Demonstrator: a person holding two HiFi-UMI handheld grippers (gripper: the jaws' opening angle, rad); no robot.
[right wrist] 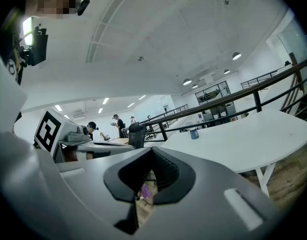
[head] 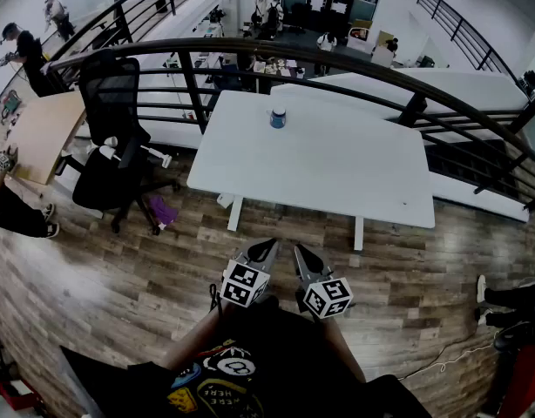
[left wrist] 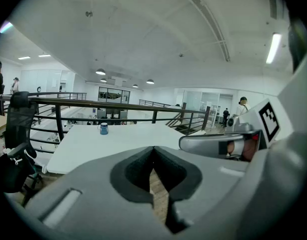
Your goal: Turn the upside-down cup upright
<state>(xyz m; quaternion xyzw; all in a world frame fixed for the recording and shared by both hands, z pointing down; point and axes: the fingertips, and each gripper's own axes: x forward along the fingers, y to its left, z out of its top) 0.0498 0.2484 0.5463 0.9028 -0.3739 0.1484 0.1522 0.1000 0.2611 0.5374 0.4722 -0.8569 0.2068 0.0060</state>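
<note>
Holding, left gripper (left wrist: 153, 150): nothing; its grey jaws with dark padding meet at the tips, and only a sliver of floor shows through the slot behind them.
Holding, right gripper (right wrist: 152, 152): nothing either; its jaws are likewise pressed tip to tip.
Gripper placement: the two sit side by side just in front of the person's dark-shirted torso (head: 267, 355), tips near each other, over the floor and short of the table's near edge.
Marker cubes: one black-and-white patterned cube (head: 243, 284) rides behind each pair of jaws.
Task object: a small blue cup with a pale band (head: 278, 117) stands near the far edge of the table, close to the railing and well apart from both grippers; it is too small to tell which way up it stands.
Table: a white rectangular table on white legs (head: 337, 177), bare apart from the cup.
Floor: brown wood-plank floor (head: 119, 277).
Chair: a black mesh-backed office chair (head: 115, 142) stands left of the table.
Railing: a curved black metal railing (head: 355, 59) runs behind the table.
</note>
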